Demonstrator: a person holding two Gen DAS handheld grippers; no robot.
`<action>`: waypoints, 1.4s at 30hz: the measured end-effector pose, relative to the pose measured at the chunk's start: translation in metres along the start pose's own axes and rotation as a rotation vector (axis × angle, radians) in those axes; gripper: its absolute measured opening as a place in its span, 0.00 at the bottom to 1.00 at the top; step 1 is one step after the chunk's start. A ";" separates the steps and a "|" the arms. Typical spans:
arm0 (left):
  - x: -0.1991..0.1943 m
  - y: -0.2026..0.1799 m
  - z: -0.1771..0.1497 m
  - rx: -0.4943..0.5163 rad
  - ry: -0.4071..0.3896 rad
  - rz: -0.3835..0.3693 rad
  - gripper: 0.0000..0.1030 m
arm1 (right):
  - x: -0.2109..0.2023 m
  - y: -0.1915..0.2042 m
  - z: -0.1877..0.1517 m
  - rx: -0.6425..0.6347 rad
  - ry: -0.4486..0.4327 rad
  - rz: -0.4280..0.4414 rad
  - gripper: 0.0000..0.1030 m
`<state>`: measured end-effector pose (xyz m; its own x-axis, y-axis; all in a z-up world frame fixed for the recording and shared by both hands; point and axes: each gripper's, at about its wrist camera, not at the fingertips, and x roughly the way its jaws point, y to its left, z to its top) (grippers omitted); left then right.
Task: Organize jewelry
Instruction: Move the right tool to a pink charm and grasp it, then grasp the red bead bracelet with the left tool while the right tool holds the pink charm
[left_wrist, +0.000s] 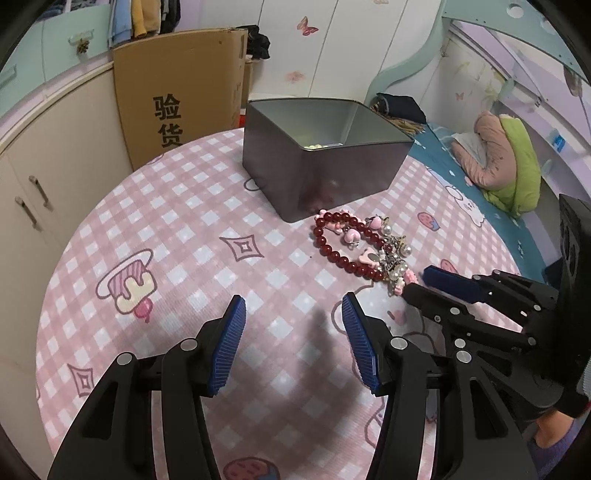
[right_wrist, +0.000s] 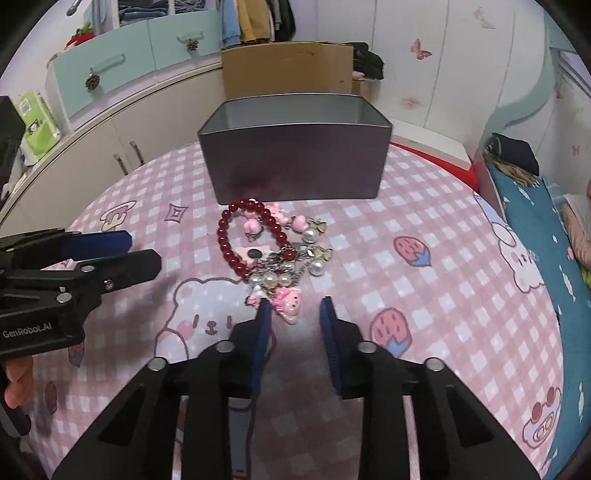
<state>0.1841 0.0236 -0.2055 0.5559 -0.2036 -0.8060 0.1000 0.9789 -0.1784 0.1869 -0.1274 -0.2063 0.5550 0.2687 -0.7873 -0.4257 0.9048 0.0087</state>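
Observation:
A red bead bracelet (left_wrist: 334, 243) (right_wrist: 227, 240) lies tangled with a pearl and pink charm chain (left_wrist: 395, 258) (right_wrist: 288, 280) on the pink checked tablecloth (left_wrist: 184, 236). Just behind them stands an open grey metal tin (left_wrist: 317, 173) (right_wrist: 295, 162) with something pale on its floor. My right gripper (right_wrist: 293, 306) is open, low over the cloth, its fingertips either side of the nearest pink charm (right_wrist: 290, 304); it also shows in the left wrist view (left_wrist: 417, 282). My left gripper (left_wrist: 293, 306) is open and empty over bare cloth, left of the jewelry; it also shows in the right wrist view (right_wrist: 144, 251).
A cardboard box (left_wrist: 181, 96) stands behind the table's far edge. Cream cabinets (left_wrist: 44, 177) run along the left. A bed with a blue sheet (left_wrist: 480, 192) and a green and pink cushion (left_wrist: 509, 162) lies to the right.

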 end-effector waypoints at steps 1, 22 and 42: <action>0.000 0.000 0.000 -0.001 0.002 0.000 0.52 | 0.001 0.002 0.001 -0.020 -0.002 0.000 0.24; 0.013 -0.018 0.006 -0.011 0.038 -0.067 0.60 | -0.039 -0.042 -0.022 0.149 -0.060 0.006 0.15; 0.051 -0.023 0.044 -0.032 -0.006 0.099 0.54 | -0.031 -0.064 -0.042 0.233 -0.034 0.041 0.16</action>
<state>0.2468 -0.0081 -0.2175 0.5668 -0.1053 -0.8171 0.0175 0.9931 -0.1158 0.1670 -0.2076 -0.2079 0.5663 0.3139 -0.7621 -0.2736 0.9438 0.1855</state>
